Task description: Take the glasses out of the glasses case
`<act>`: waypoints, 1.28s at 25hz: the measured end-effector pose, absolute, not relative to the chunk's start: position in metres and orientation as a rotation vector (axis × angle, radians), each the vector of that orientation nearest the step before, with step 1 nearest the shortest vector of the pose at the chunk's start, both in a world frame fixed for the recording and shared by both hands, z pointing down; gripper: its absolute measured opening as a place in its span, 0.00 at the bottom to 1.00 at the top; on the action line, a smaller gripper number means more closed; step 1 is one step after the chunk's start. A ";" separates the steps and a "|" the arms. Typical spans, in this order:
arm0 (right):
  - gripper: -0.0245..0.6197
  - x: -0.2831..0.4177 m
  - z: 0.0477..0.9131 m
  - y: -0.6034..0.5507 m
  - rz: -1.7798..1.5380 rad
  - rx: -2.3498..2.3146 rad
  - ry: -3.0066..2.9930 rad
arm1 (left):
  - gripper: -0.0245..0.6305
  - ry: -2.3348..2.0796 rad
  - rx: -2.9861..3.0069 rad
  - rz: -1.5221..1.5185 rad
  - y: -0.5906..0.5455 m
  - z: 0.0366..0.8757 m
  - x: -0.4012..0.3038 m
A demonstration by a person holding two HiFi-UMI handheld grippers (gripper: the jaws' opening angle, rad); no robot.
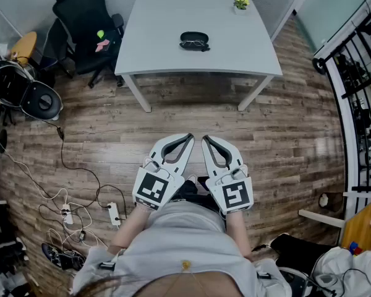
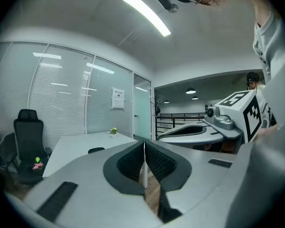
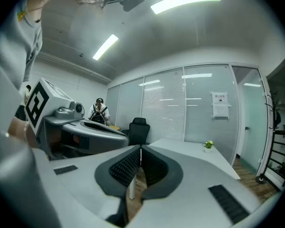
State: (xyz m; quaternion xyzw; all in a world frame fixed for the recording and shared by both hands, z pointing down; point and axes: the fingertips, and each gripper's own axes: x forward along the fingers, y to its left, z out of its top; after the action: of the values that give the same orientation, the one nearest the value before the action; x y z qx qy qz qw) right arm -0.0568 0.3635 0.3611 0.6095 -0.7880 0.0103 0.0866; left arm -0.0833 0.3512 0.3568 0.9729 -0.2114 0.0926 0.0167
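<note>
A dark glasses case (image 1: 194, 41) lies on the white table (image 1: 161, 48) far ahead of me, with a pair of glasses resting against its front. In the left gripper view the case (image 2: 96, 150) is a small dark shape on the tabletop. Both grippers are held close to my body over the wooden floor, well short of the table. My left gripper (image 1: 190, 137) is shut with nothing in it, its jaws meeting at the tip (image 2: 144, 144). My right gripper (image 1: 204, 140) is also shut and empty (image 3: 140, 148).
A small potted plant (image 1: 240, 4) stands at the table's far right corner. A black office chair (image 1: 86, 23) sits left of the table, a second chair (image 1: 25, 91) further left. Cables and power strips (image 1: 80, 215) lie on the floor at left. A railing (image 1: 358, 85) runs along the right.
</note>
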 end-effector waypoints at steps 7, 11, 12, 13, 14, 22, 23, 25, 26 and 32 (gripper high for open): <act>0.12 -0.056 0.360 0.376 0.034 1.810 -2.381 | 0.10 -0.642 3.020 0.298 0.364 0.364 -0.084; 0.17 -0.051 0.366 0.377 0.046 1.790 -2.391 | 0.14 -0.641 3.023 0.338 0.367 0.372 -0.078; 0.17 -0.049 0.367 0.378 0.050 1.787 -2.394 | 0.14 -0.639 3.021 0.338 0.369 0.373 -0.077; 0.17 -0.047 0.369 0.378 0.055 1.785 -2.397 | 0.14 -0.639 3.018 0.334 0.370 0.374 -0.075; 0.17 -0.046 0.370 0.378 0.060 1.783 -2.400 | 0.14 -0.640 3.013 0.327 0.371 0.374 -0.074; 0.17 -0.037 0.365 0.365 0.047 1.755 -2.425 | 0.15 -0.698 2.986 0.302 0.361 0.368 -0.073; 0.17 -0.037 0.364 0.363 0.043 1.753 -2.428 | 0.15 -0.701 2.985 0.297 0.358 0.367 -0.073; 0.17 -0.037 0.365 0.360 0.041 1.750 -2.428 | 0.15 -0.699 2.983 0.284 0.354 0.367 -0.071; 0.17 -0.036 0.366 0.358 0.041 1.748 -2.426 | 0.15 -0.697 2.984 0.283 0.352 0.367 -0.069; 0.17 -0.027 0.371 0.340 0.053 1.775 -2.407 | 0.15 -0.661 2.991 0.292 0.329 0.371 -0.056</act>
State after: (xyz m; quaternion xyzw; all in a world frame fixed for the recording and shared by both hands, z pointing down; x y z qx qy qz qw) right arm -0.0274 0.3401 0.3714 0.5918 -0.8024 0.0177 0.0751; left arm -0.0563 0.3289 0.3706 0.9715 -0.2146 0.0950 0.0320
